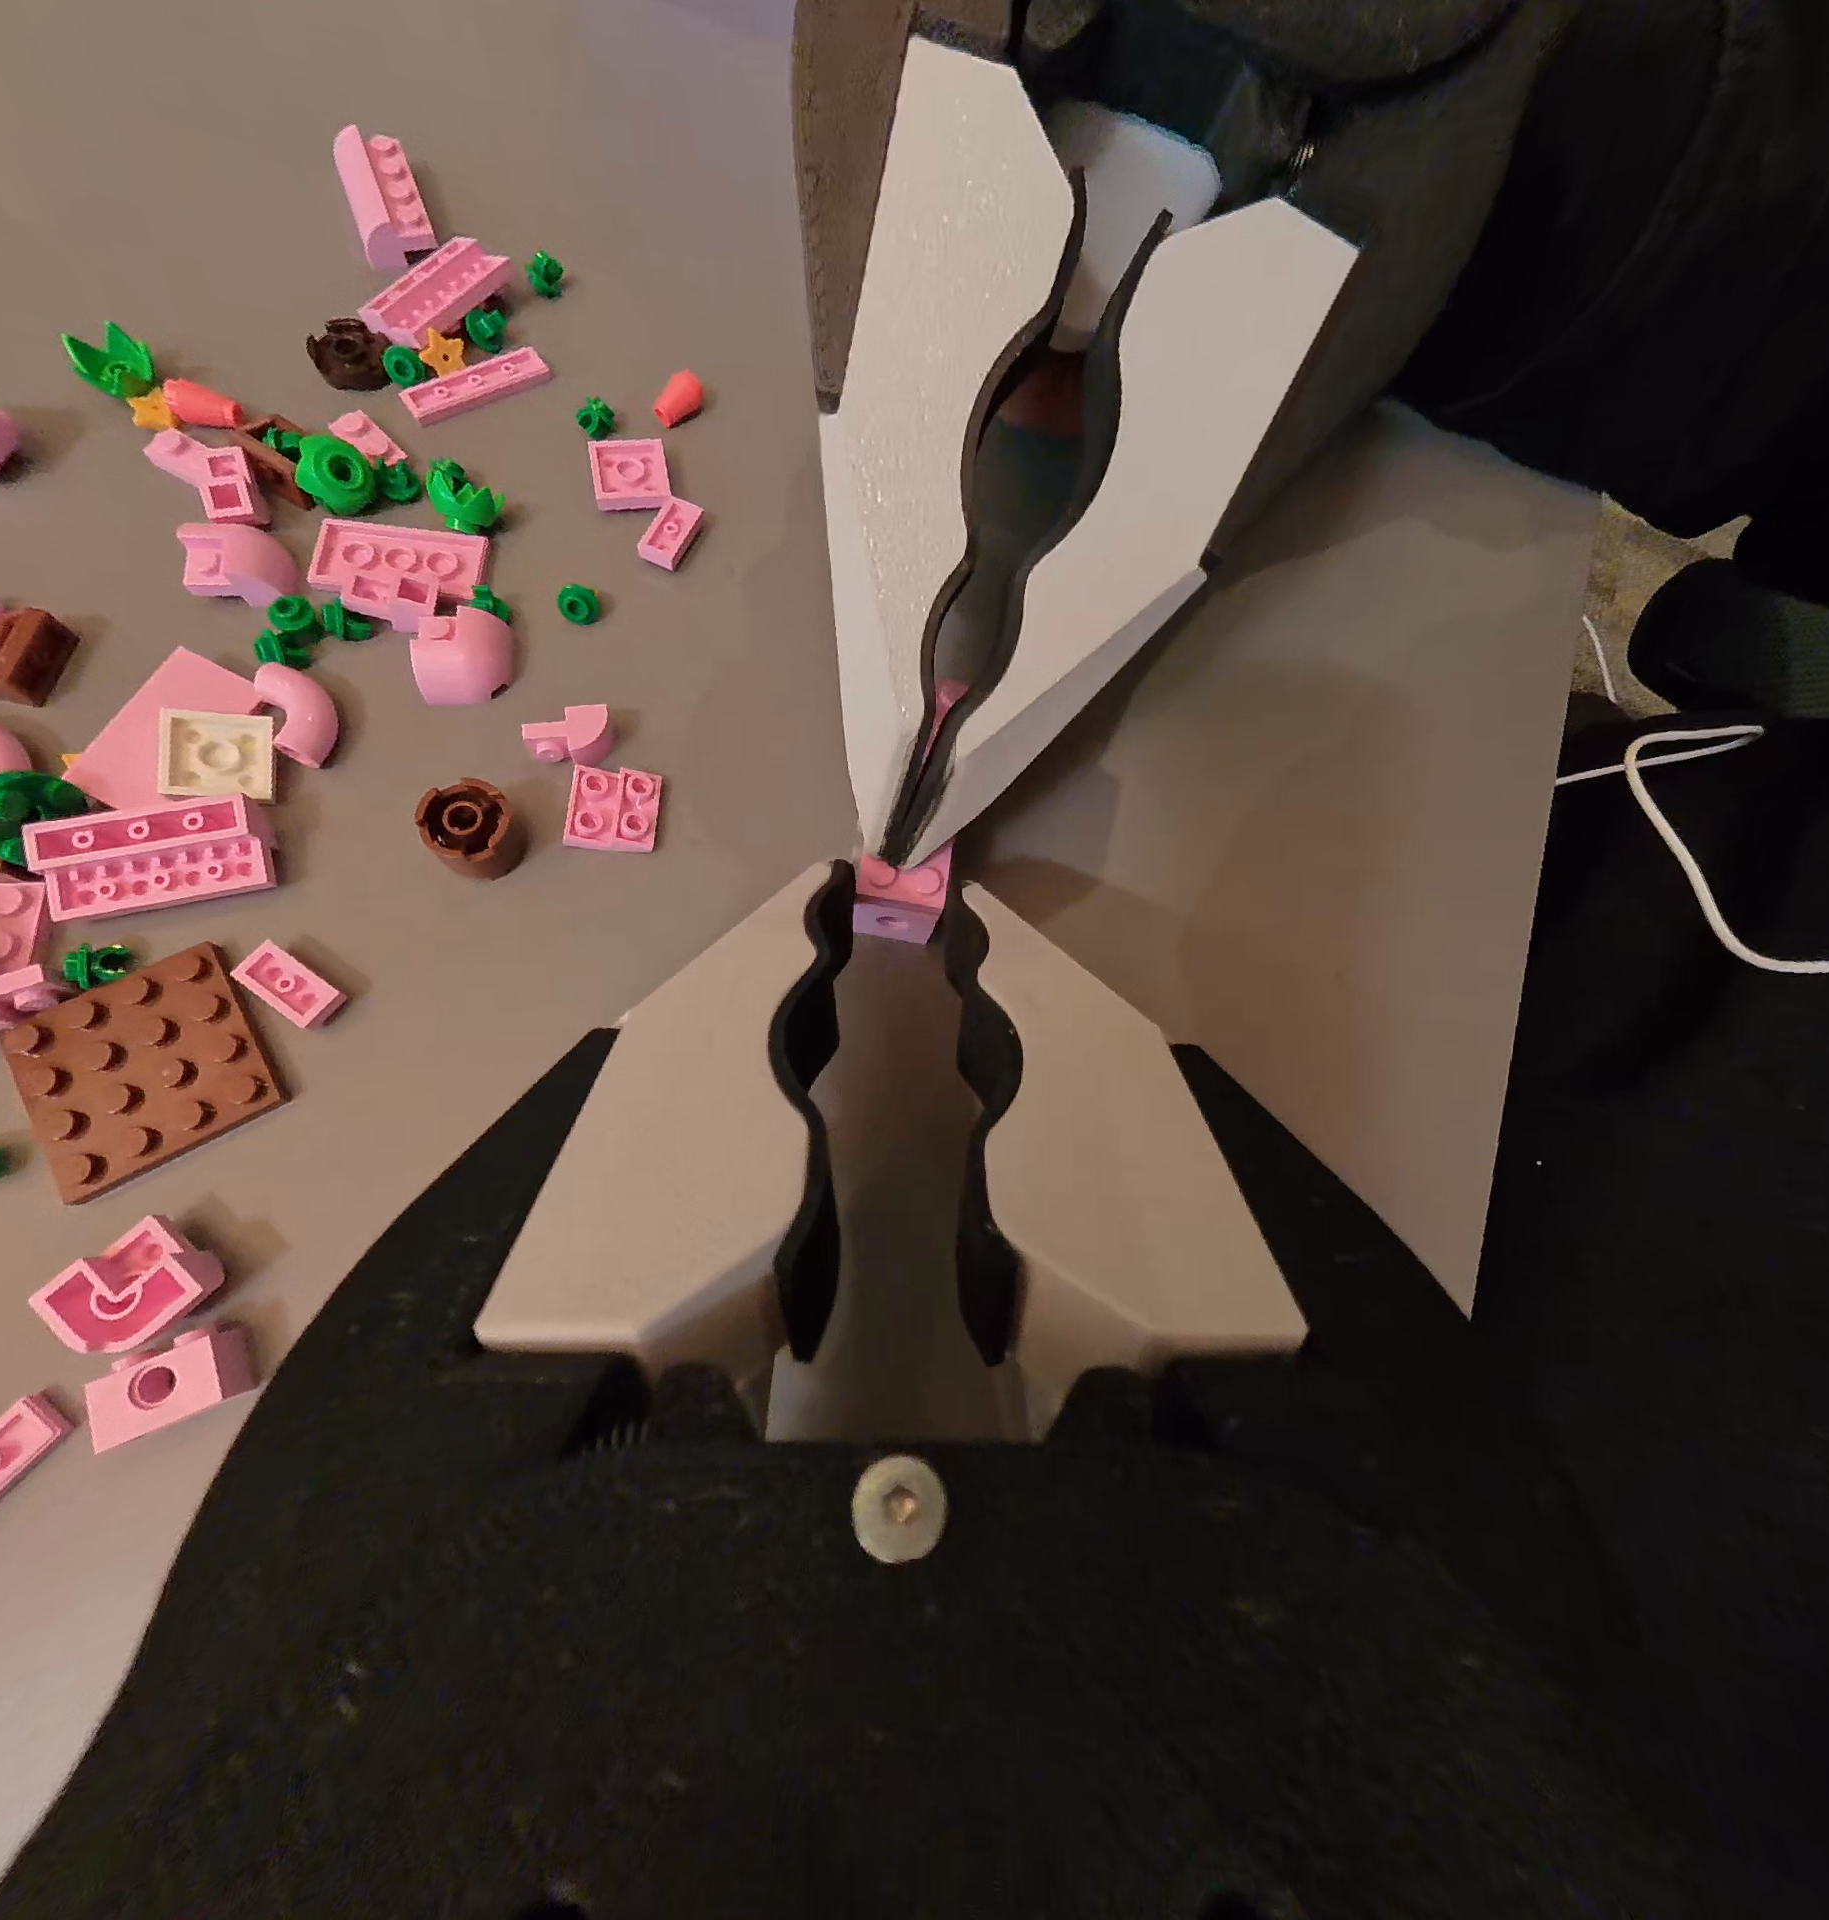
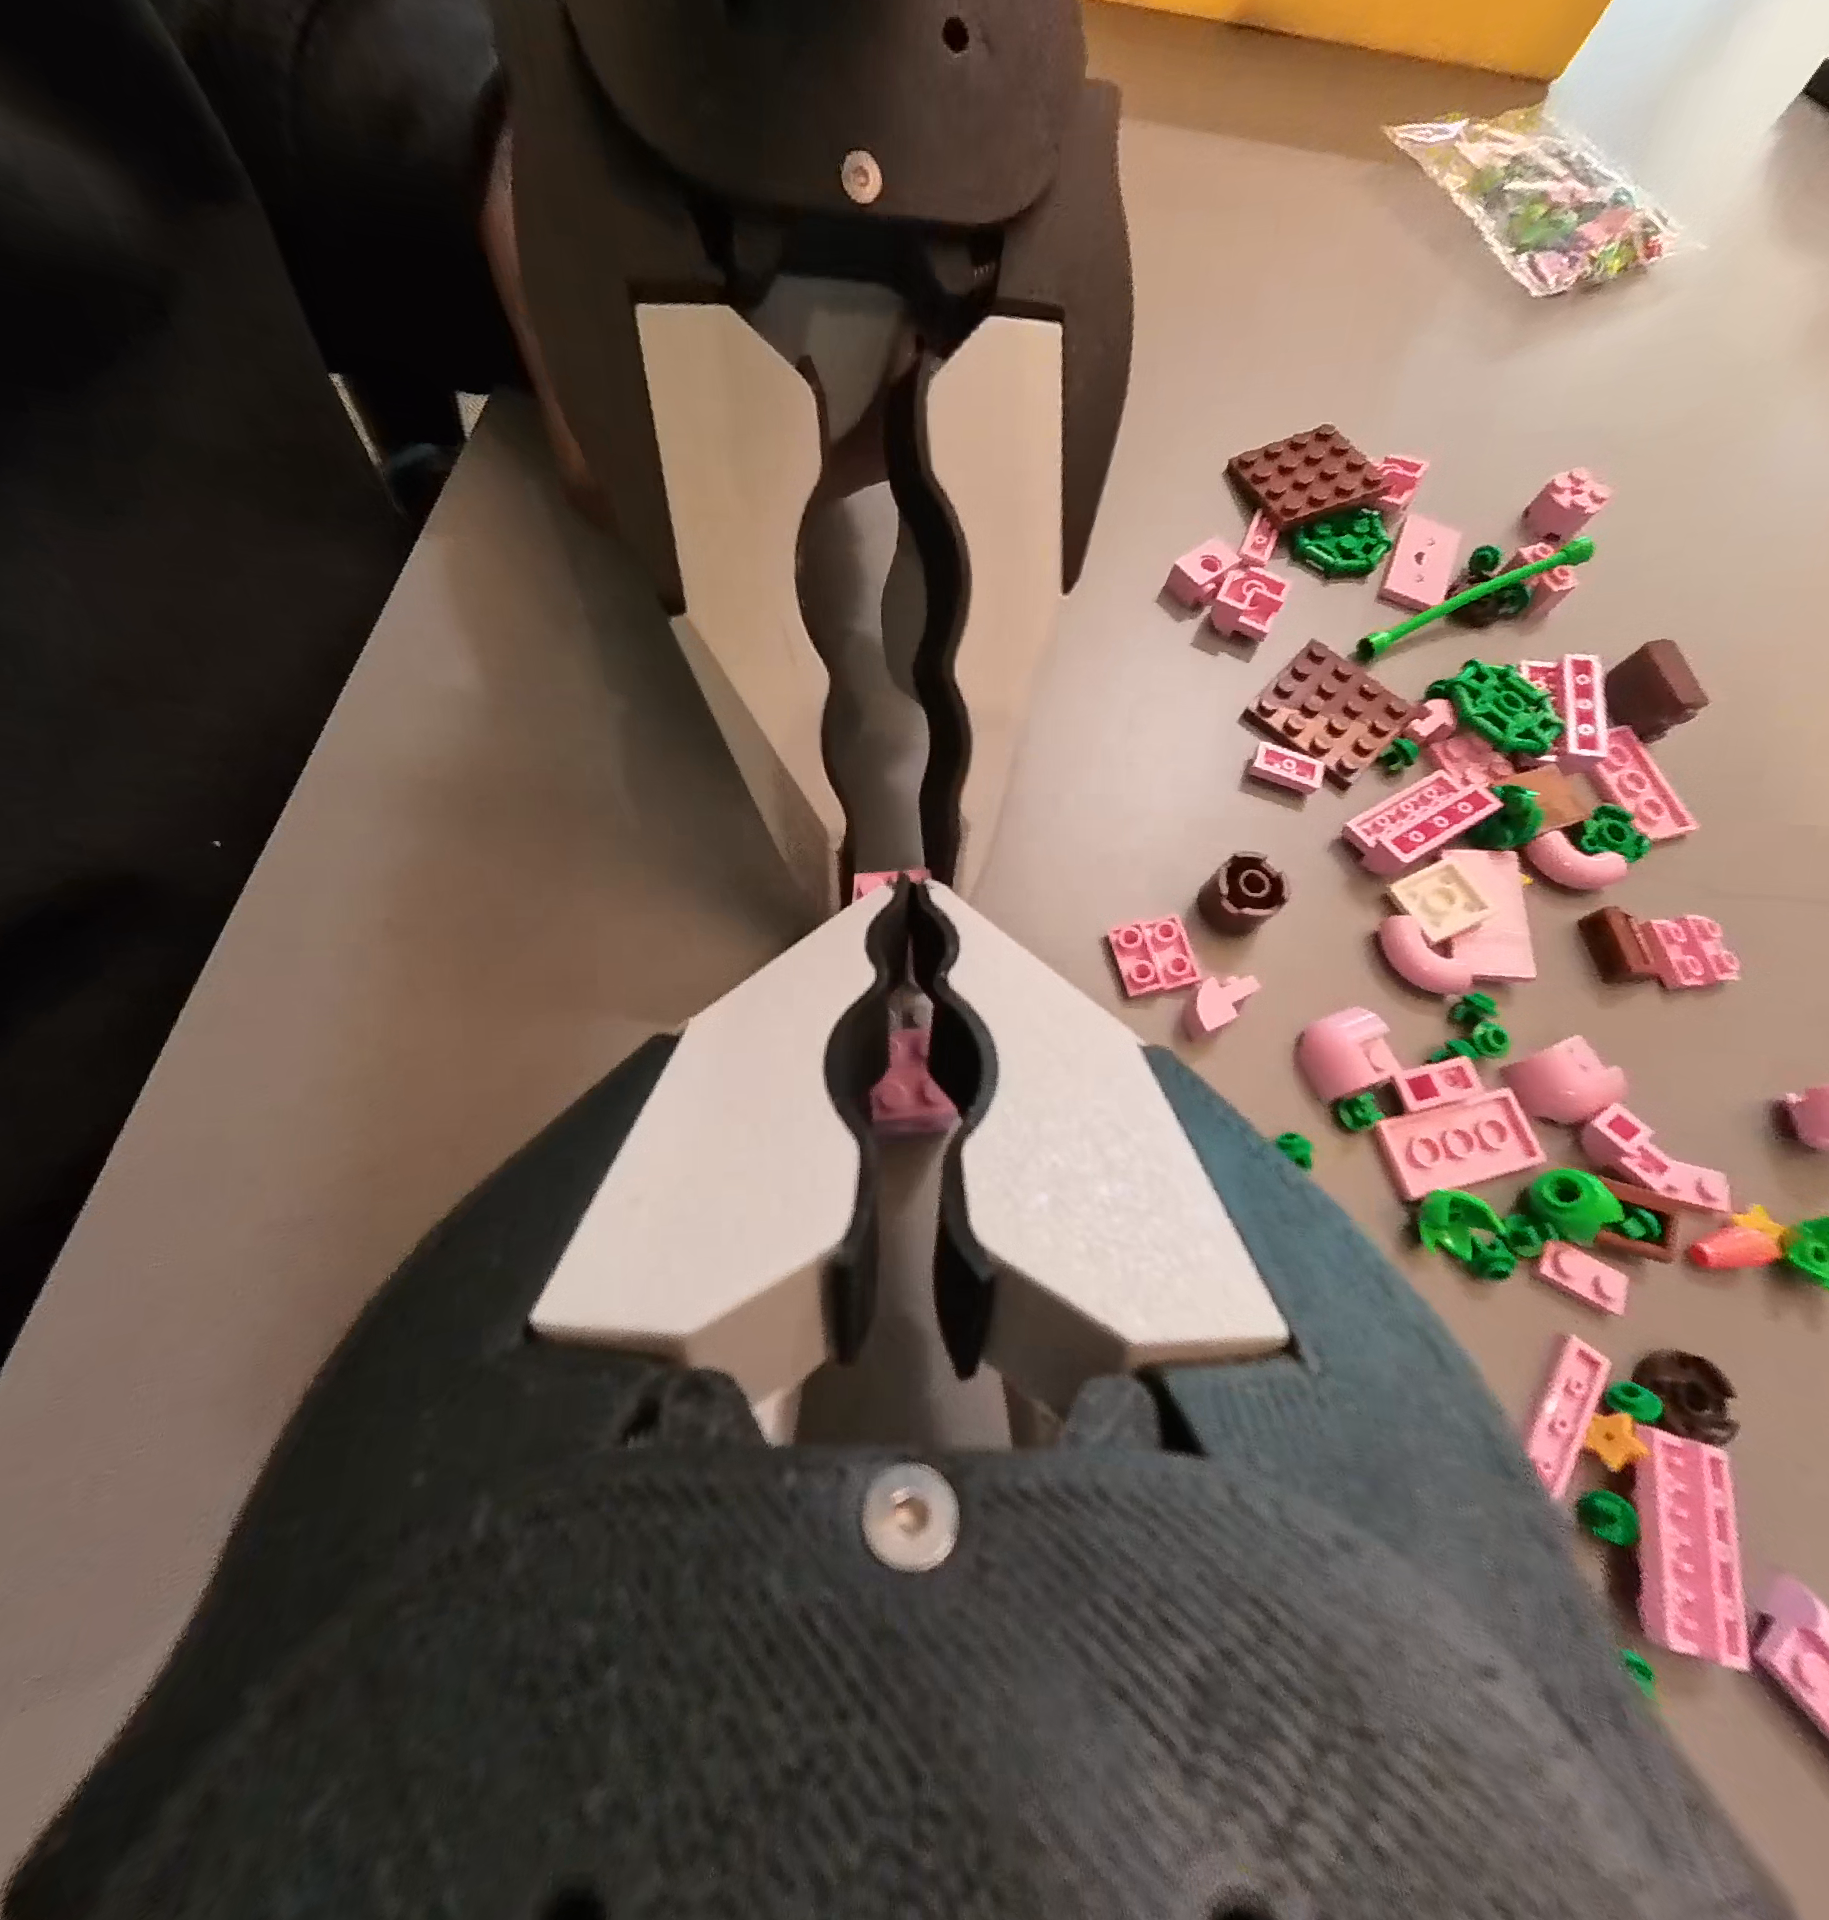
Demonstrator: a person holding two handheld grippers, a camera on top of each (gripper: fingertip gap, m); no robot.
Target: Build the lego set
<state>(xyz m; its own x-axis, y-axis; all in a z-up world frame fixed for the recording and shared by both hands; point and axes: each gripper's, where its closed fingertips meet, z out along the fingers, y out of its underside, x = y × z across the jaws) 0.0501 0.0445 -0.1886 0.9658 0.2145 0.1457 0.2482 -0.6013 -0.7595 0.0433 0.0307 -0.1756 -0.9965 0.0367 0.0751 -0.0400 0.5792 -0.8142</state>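
Two claws meet tip to tip near the edge of the grey surface (image 1: pixel 598 125), clear of the loose parts. Left claw (image 1: pixel 897 902): jaws apart only by the width of a small pink brick (image 1: pixel 902 904), which sits clamped between the tips with its studs up and a side hole facing the camera. Right claw (image 2: pixel 908 906): jaws drawn nearly together, tips closed on a small pink piece (image 2: pixel 905 1091) that shows through the gap behind the tips; its exact shape cannot be told. In the left wrist view the right claw's tips come down onto the studded top of the brick, so the two parts appear to be touching. Judgement: the step in hand is an early sub-assembly, pressing a thin pink part onto the held brick; whether the studs have seated cannot be told. Most of the set lies unbuilt in a scatter well apart: brown studded plate (image 1: pixel 146 1070), brown round brick (image 1: pixel 470 826), pink 2x2 plate (image 1: pixel 613 808), green leaf pieces (image 1: pixel 110 358), and a sealed bag of parts (image 2: pixel 1533 197) farther off. Next move calls for a square, firm press with the left claw holding steady, then release by the right claw only. Risk: a skewed push could pivot the brick out of the grip.
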